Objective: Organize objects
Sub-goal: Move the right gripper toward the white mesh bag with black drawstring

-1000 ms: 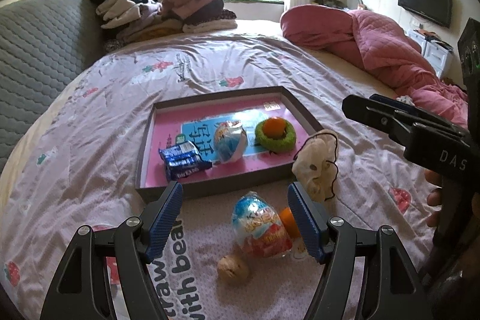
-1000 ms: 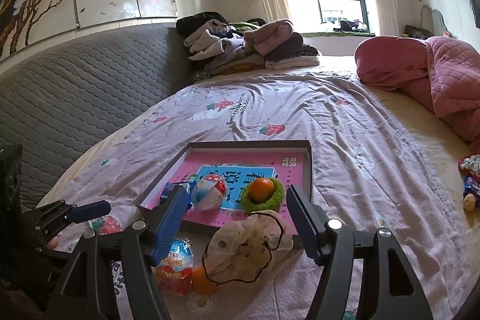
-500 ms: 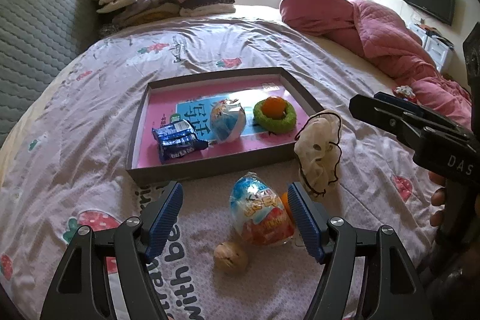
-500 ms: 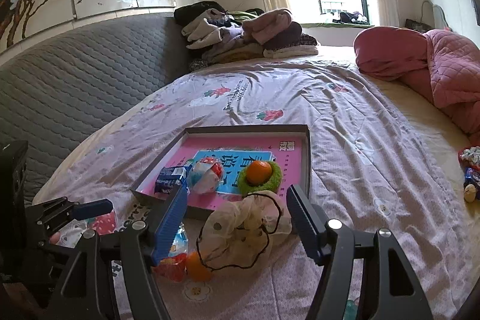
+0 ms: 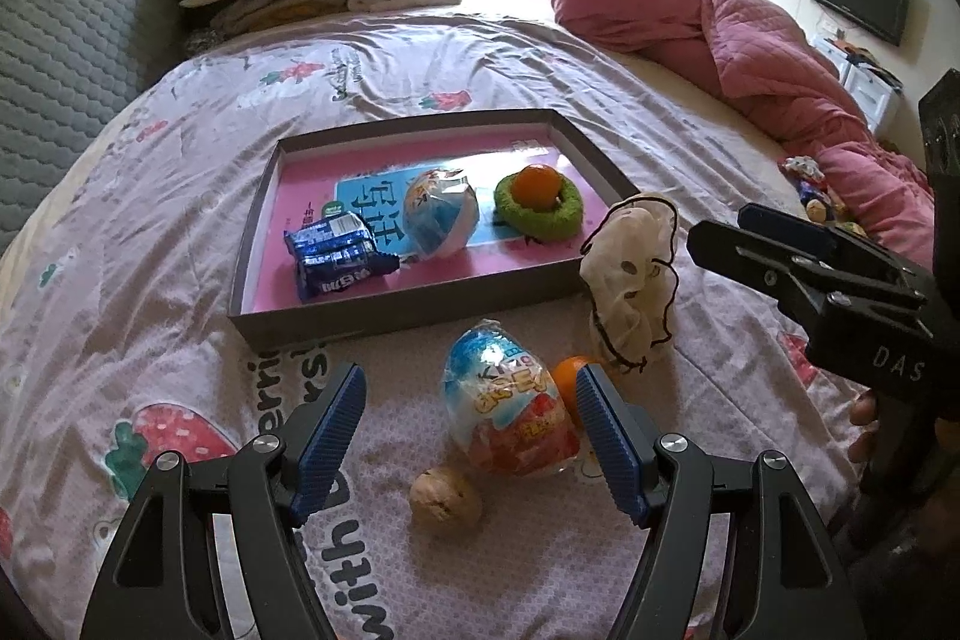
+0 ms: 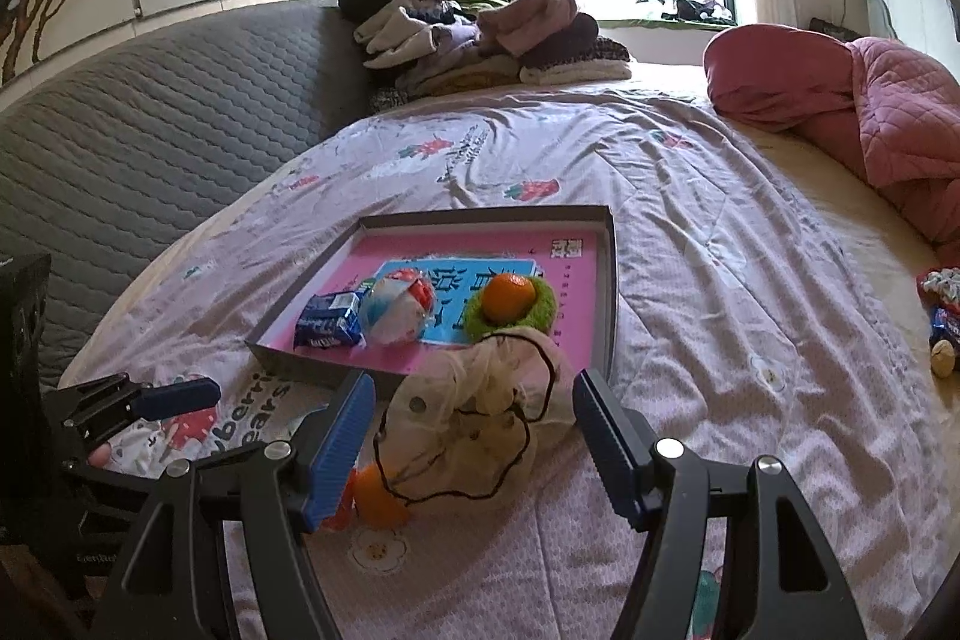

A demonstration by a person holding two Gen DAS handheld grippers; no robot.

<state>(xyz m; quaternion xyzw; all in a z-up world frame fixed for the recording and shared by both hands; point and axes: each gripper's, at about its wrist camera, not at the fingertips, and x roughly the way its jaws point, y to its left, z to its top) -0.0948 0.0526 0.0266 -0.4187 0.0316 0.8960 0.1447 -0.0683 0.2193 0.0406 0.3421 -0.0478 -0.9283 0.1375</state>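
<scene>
Pickup step: both tools released. Right tool [image 6: 474, 436] straddles cloth pouch [image 6: 480, 418] just in front of tray [image 6: 606, 304]; left tool [image 5: 471, 436] over wrapped egg [image 5: 510, 412]. Next: lower & clench.

- The tray [image 5: 414, 319] has a grey rim and a pink floor with a light blue panel.
- Inside the tray, the snack pack [image 5: 333, 261] is dark blue with white print.
- Right of it, the ring [image 5: 540, 214] is green and holds an orange fruit [image 5: 536, 181].
- In front of the tray, the egg-shaped packet [image 5: 510, 400] is blue, white and red.
- The bedsheet [image 5: 150, 280] is pale lilac with red strawberries.
- The left tool [image 5: 471, 439] is black with blue pads.
</scene>
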